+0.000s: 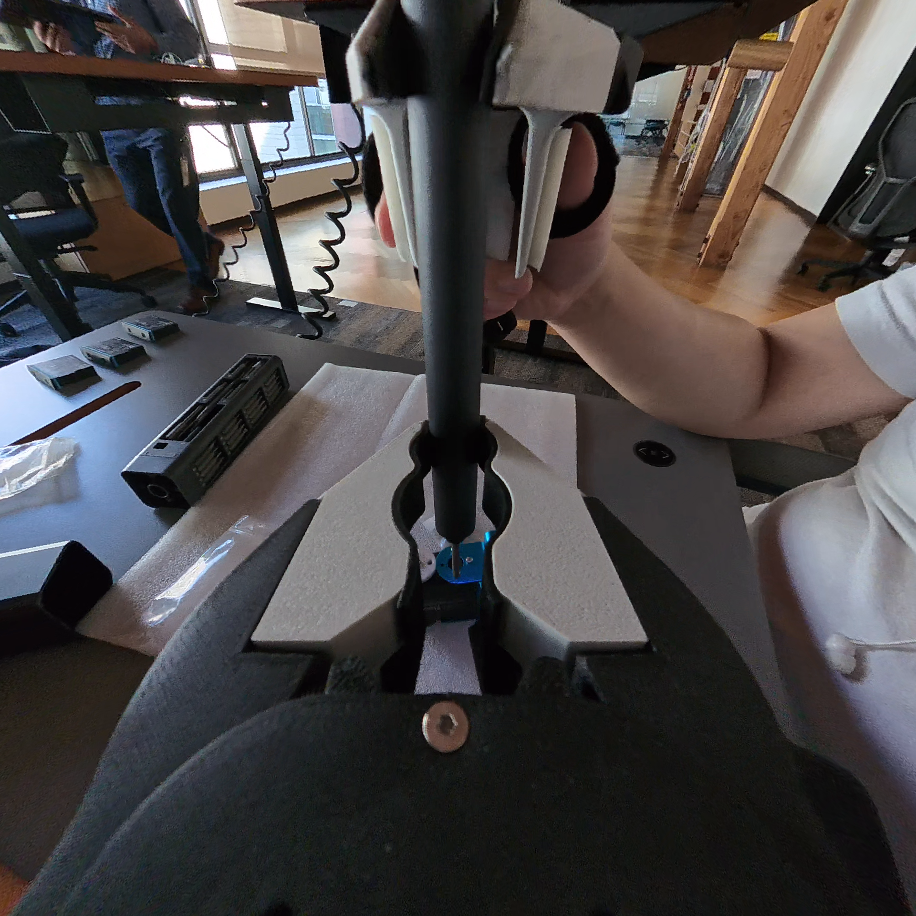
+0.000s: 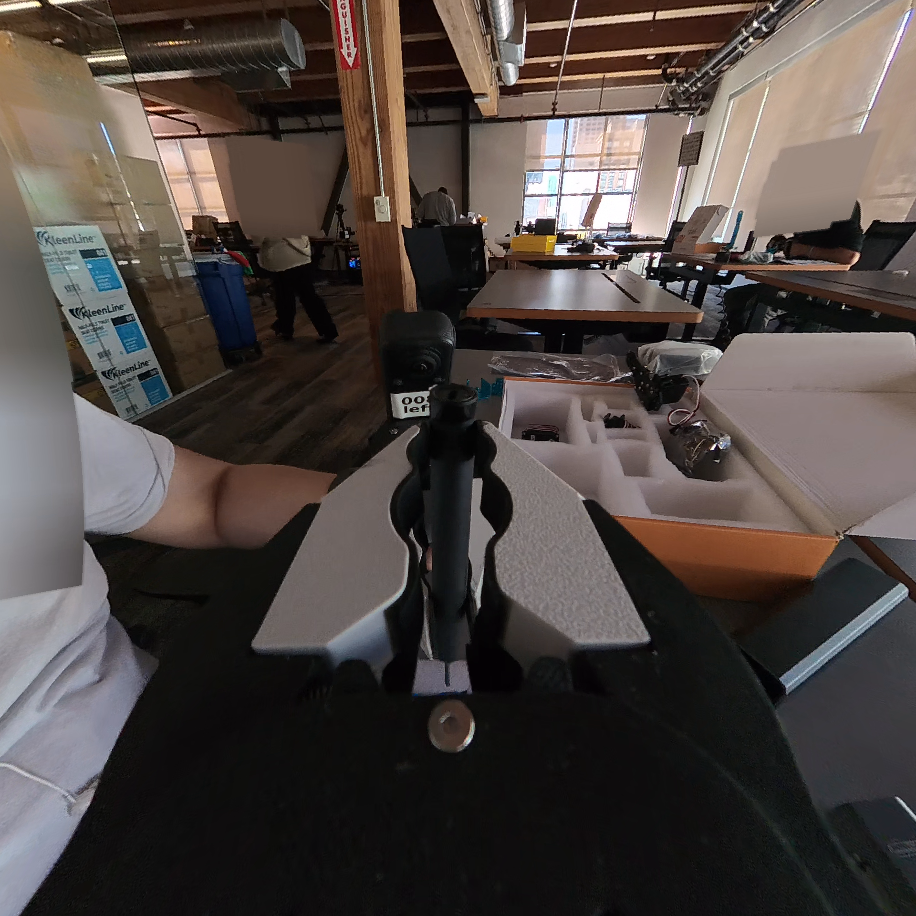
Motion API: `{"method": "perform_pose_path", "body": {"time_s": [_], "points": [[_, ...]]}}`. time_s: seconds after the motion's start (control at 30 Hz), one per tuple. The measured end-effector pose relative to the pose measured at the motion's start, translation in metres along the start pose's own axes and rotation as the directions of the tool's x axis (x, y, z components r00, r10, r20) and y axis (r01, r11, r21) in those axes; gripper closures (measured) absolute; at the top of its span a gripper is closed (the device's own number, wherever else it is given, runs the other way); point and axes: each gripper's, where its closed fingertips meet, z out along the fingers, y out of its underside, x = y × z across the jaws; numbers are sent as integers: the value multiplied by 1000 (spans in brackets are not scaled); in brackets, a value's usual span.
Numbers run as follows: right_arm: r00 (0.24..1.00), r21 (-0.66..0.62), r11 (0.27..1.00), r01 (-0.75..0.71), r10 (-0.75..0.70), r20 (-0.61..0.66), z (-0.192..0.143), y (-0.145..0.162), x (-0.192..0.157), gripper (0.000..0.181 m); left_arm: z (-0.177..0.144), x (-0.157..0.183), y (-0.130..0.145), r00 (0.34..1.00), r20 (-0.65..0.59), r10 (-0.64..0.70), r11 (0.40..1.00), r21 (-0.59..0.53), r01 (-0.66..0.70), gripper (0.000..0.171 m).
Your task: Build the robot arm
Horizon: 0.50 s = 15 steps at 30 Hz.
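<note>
Left gripper [image 1: 452, 560] clamps the blue-topped servo [image 1: 458, 585]; right gripper [image 2: 448, 520] clamps the screwdriver [image 2: 446, 525] directly above it.

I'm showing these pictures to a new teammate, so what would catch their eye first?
First the dark screwdriver, standing upright in the centre of the left wrist view, its tip on a small blue servo part clamped in the left claw. The right claw grips the screwdriver's shaft. Next, the open orange box with white foam compartments, on the right of the right wrist view.
</note>
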Motion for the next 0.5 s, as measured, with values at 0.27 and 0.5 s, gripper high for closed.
{"method": "perform_pose_path", "body": {"time_s": [0.27,0.5], "points": [[1000,-7,1000,-3,3,5,1,3,0,165,3,2,3,1000,-17,-10,1000,-6,10,155],[1000,-4,1000,-7,7,7,-1,3,0,165,3,1,2,1000,-16,-12,1000,-2,12,155]]}}
